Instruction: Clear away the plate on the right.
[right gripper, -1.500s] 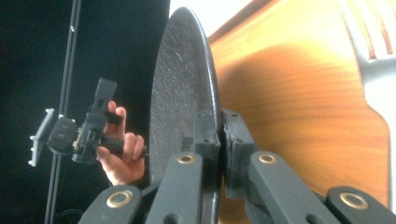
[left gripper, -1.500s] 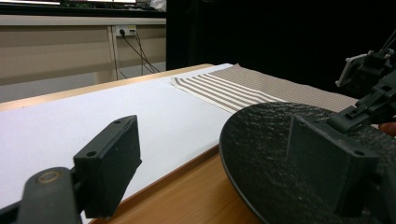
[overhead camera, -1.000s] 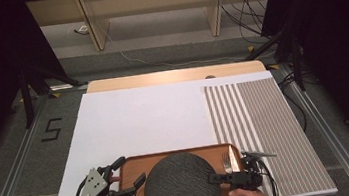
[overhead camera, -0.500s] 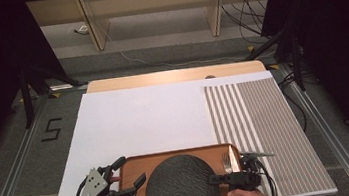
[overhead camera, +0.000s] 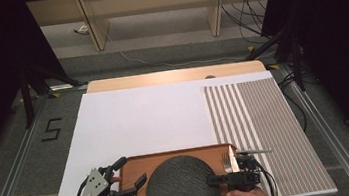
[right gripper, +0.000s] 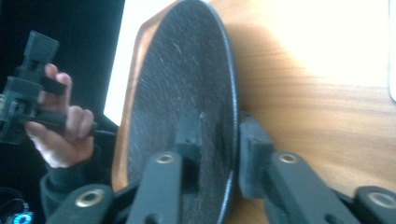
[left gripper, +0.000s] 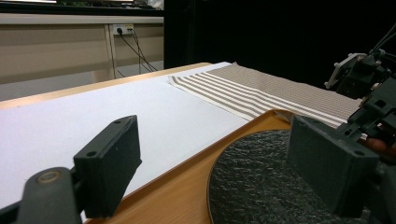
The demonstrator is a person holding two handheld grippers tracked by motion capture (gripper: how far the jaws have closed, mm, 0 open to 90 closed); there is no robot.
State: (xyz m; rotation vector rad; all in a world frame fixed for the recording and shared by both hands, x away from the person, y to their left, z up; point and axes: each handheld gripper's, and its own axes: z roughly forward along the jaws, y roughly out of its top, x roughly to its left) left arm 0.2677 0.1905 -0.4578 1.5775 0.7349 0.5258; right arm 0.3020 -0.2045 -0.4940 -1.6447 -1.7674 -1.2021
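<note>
Right gripper view: right claw (right gripper: 215,140) apparently pinching plate (right gripper: 187,84) rim.

Count on the bench (overhead camera: 175,76): one round dark textured plate (overhead camera: 180,185), one wooden tray (overhead camera: 131,167), one metal fork (overhead camera: 226,161), one striped beige-and-white cloth mat (overhead camera: 262,127), one white sheet (overhead camera: 140,120). Two black tongs: left tongs (overhead camera: 130,173), right tongs (overhead camera: 213,180).
</note>
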